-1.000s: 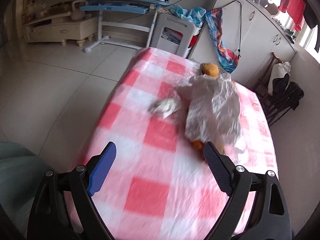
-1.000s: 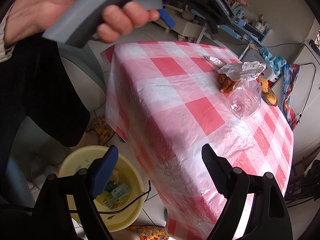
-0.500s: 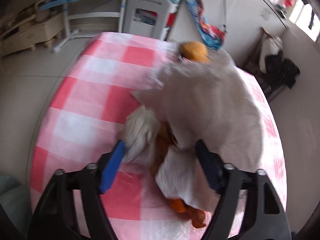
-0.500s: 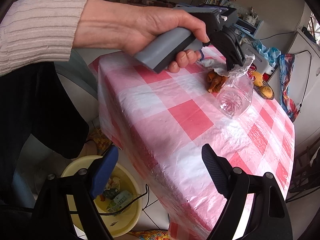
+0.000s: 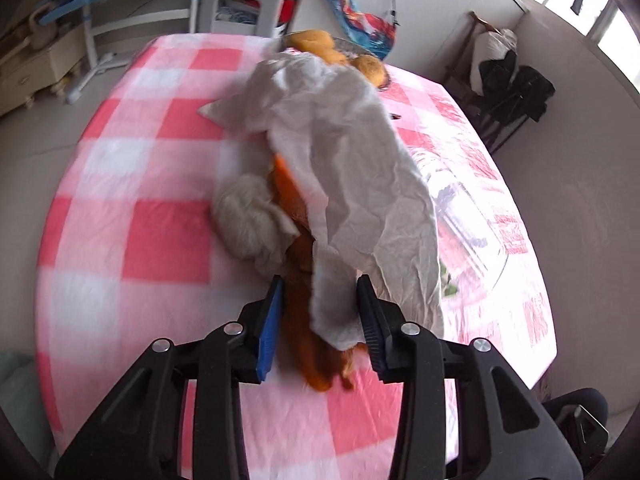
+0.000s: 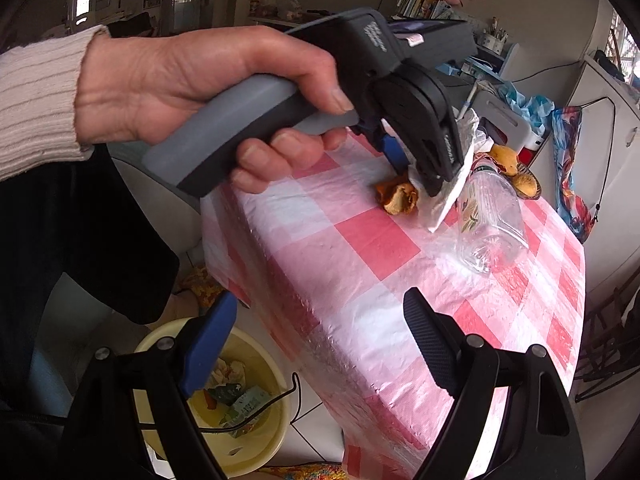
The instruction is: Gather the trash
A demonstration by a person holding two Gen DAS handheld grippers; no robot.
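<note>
With some rubbish already in the yellow bin [image 6: 256, 432], the left gripper [image 5: 318, 312] has just been closing its fingers around the orange peel [image 5: 298, 320] and crumpled paper [image 5: 352, 184] on the counter [image 5: 132, 184], not clearly pinching yet, while the right gripper [image 6: 316, 344] hangs open and the plastic bottle [image 6: 490, 220] remains.

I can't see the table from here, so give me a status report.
Left gripper closing around white paper and orange peel. Right gripper open, empty. Clear bottle lies beside the pile.

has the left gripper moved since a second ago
Yes. The left gripper has come in over the checked tablecloth to the white crumpled paper and orange peel. Its jaws have just been closing, with both between them.
</note>
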